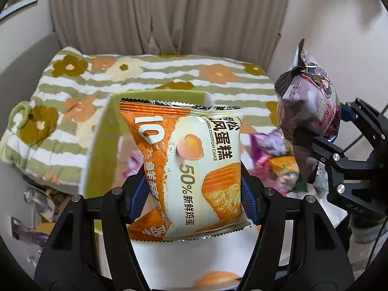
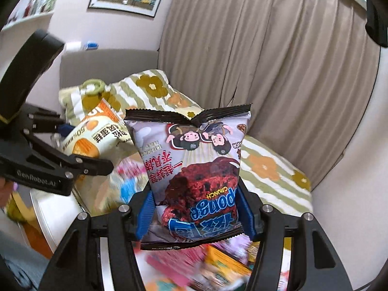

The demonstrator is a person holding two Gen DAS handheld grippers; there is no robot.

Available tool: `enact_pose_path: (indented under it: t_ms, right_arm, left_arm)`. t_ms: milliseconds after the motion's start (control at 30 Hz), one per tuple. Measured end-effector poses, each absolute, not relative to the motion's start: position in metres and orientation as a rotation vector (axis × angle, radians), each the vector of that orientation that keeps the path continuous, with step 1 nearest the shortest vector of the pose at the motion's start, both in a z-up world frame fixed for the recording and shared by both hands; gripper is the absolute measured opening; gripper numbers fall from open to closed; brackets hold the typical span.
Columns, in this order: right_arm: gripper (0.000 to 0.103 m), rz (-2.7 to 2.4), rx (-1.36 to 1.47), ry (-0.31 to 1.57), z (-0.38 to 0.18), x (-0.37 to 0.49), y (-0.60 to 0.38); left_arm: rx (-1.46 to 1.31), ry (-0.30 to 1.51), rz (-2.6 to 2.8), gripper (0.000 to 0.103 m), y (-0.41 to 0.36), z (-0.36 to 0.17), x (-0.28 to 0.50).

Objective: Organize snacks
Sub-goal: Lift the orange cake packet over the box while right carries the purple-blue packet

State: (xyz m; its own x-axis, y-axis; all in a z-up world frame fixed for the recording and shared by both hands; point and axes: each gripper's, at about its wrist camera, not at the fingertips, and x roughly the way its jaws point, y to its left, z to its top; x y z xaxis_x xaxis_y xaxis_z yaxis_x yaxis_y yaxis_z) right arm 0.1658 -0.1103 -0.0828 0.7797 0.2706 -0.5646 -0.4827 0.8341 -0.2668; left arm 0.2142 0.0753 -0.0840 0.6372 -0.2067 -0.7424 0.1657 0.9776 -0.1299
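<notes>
1. Left gripper point(image 1: 191, 191) is clamping the orange chiffon cake packet point(image 1: 184, 169) across its lower half; blue pads point(image 1: 248, 194) are pressing both side edges and the packet is standing upright in front of the camera.
2. Right gripper point(image 2: 194, 213) is pinching the purple sponge crunch bag point(image 2: 196, 174) the same way, print upside down, top seal crumpled at the far end.
3. Both snacks are hanging in the air above the table, well clear of the loose snack pile point(image 1: 271, 160), which is blurred below and to the right.
4. Green box point(image 1: 97, 145) is sitting just behind and left of the cake packet, its open side facing up; probably the drop target, though its contents are too blurred to read.
5. Doing it well: keeping both grips steady, since the puffed bags are slippery and could slide out if the squeeze is loosened mid-carry.
6. Bringing one packet over the box at a time, so the two grippers are not colliding; they are already near each other.
7. Lowering until the packet is inside the walls before releasing, not dropping from height.
8. Floral quilt point(image 1: 150, 72) is lying far behind, not in the way.
</notes>
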Motion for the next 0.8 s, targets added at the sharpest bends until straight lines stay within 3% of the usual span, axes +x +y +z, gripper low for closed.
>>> enact_pose_path:
  t_ms: [367,700,767,800]
  right_arm:
    - [0.056,0.338,-0.106,0.696,-0.092,0.223,-0.043]
    - [0.056,0.299,0.052,0.821,-0.123,0.281,-0.033]
    - [0.056,0.298,0.067,0.826,-0.125,0.289,-0.033]
    - [0.056,0.299,0.072,0.83,-0.126,0.291,-0.034]
  left_arm:
    - [-0.042,0.919,-0.242,0.062,0.148,-0.113,0.297]
    - [-0.049,0.992,-0.215,0.062,0.16,-0.158,0.368]
    - [-0.035,0.995,-0.216,0.064,0.156,-0.164,0.378]
    - [-0.022,1.002,-0.213,0.07,0.154,-0.167,0.382]
